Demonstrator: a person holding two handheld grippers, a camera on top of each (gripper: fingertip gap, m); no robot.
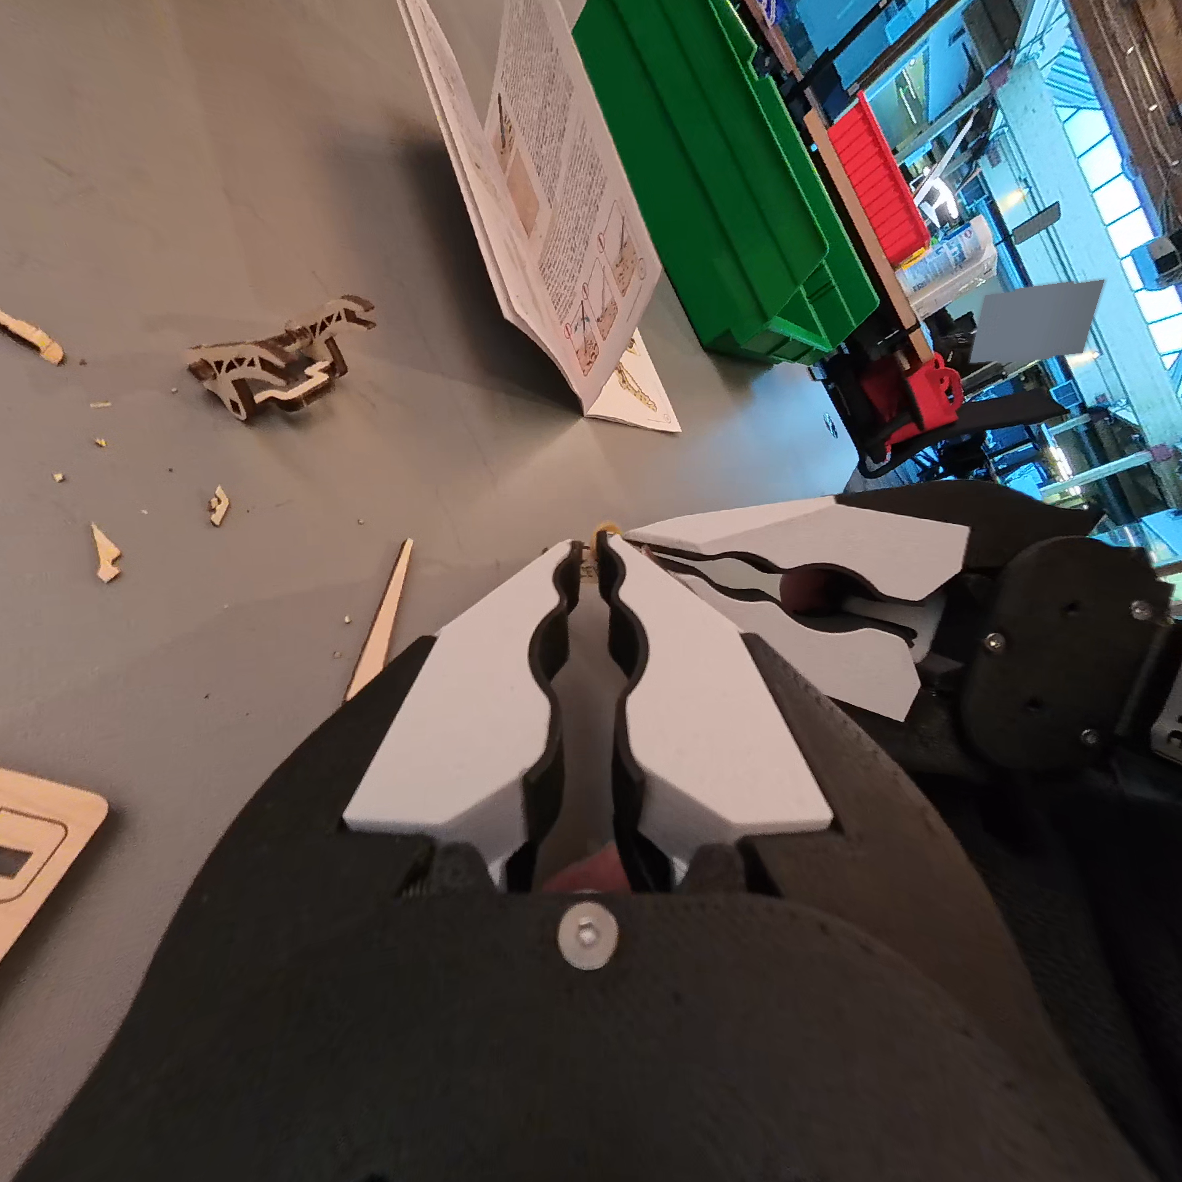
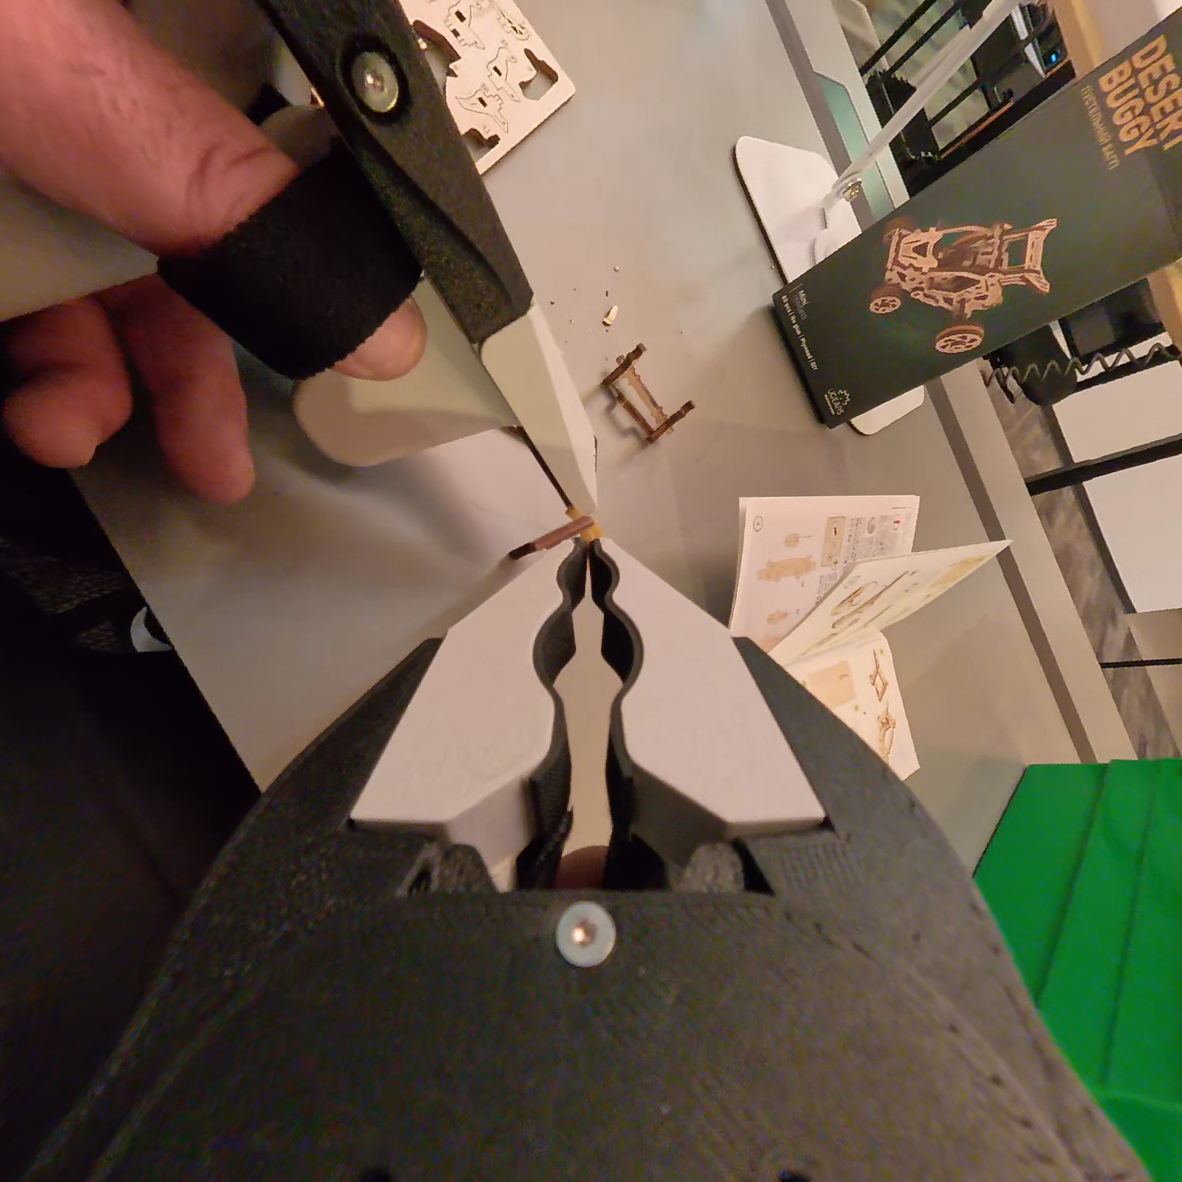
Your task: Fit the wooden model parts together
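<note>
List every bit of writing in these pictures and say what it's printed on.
Dark box with a buggy picture: large gold lettering and small pale print on its face. I do not copy wording out.
Open booklet on the table: blocks of print beside drawings, too small to read.
Elsewhere: nothing legible.

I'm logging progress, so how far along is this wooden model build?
Done: two sub-assemblies lie on the table, a flat frame and a small ladder frame. In hand: the left gripper and right gripper meet tip to tip on small pieces, including a brown stick. Left: loose parts and a part sheet.
</note>
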